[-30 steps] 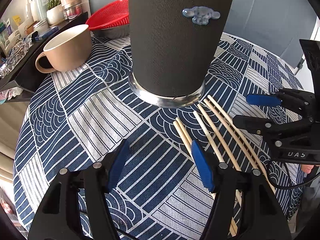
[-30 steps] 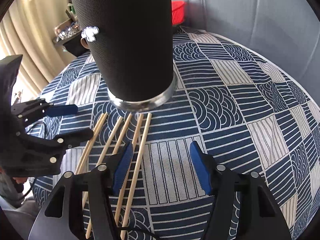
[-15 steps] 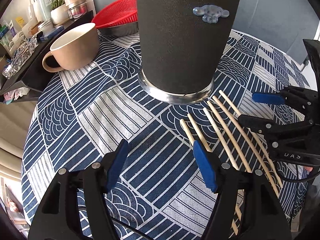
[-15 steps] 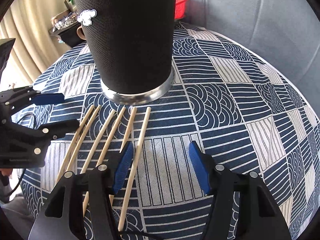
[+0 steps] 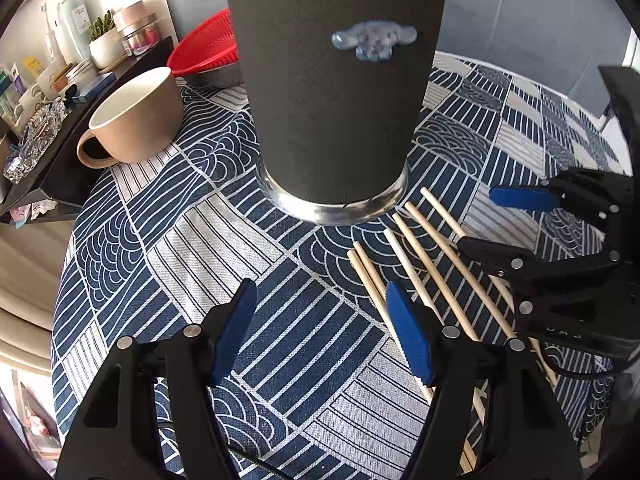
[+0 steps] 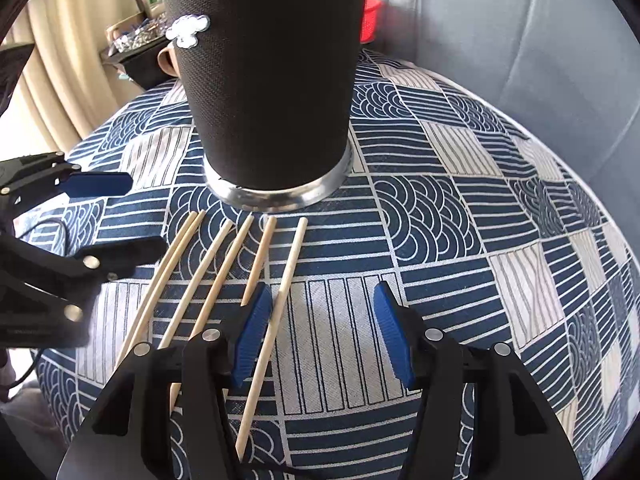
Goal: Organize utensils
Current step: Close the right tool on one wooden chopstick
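Observation:
Several wooden chopsticks (image 6: 224,276) lie fanned on the blue patterned tablecloth (image 6: 440,216), in front of a tall black holder (image 6: 272,80) with a metal base. My right gripper (image 6: 320,320) hovers over their right side. Its jaws are closing, and the rightmost chopstick (image 6: 286,276) lies loose between them, close beside the left pad, not pinched. In the left wrist view the chopsticks (image 5: 424,264) run under my left gripper's right finger. My left gripper (image 5: 320,320) is open over bare cloth, with nothing between its pads. The holder (image 5: 332,100) stands just beyond it.
A beige mug (image 5: 136,120) sits left of the holder, with a red basket (image 5: 204,52) behind it. A black shelf (image 5: 52,152) crowded with jars and bottles borders the table's left. Grey upholstery (image 6: 520,60) rises behind the round table.
The right gripper's jaws have narrowed a little around the rightmost chopstick. Both views have shifted slightly toward the holder. The left gripper's opening looks the same.

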The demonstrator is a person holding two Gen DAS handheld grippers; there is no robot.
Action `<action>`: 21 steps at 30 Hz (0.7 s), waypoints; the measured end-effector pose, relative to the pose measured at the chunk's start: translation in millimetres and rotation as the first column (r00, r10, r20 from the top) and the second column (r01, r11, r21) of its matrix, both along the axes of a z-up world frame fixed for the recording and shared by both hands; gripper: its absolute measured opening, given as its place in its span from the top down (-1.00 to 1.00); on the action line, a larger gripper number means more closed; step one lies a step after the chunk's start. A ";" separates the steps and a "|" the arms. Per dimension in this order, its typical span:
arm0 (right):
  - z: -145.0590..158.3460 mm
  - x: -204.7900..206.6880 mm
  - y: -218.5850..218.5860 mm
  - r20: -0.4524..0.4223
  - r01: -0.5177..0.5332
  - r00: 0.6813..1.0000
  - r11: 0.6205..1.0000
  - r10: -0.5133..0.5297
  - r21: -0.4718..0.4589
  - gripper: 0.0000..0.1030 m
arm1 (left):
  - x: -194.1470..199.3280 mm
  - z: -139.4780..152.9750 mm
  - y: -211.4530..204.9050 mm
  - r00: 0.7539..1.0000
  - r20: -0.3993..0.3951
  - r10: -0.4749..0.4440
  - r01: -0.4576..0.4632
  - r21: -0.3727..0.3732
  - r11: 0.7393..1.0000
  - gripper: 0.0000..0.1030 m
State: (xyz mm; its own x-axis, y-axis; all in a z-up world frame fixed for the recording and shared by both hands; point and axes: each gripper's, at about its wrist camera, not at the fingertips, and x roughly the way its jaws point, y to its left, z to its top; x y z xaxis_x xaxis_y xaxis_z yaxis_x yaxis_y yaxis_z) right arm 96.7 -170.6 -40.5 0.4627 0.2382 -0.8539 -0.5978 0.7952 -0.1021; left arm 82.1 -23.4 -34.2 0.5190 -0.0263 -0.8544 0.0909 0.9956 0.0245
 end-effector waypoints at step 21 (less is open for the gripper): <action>3.8 2.0 -1.1 -0.115 -0.081 0.989 0.994 0.089 0.070 0.86 | -7.8 -5.4 21.0 0.997 -0.054 -0.049 0.045 -0.073 0.996 0.73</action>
State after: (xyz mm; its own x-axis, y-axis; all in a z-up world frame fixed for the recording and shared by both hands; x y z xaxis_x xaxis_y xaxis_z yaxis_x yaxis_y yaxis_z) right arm 98.7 -171.7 -36.8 0.3354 0.3290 -0.8828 -0.6680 0.7438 0.0234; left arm 74.3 -2.4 -39.6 0.4675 -0.1117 -0.8769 0.1373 0.9891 -0.0528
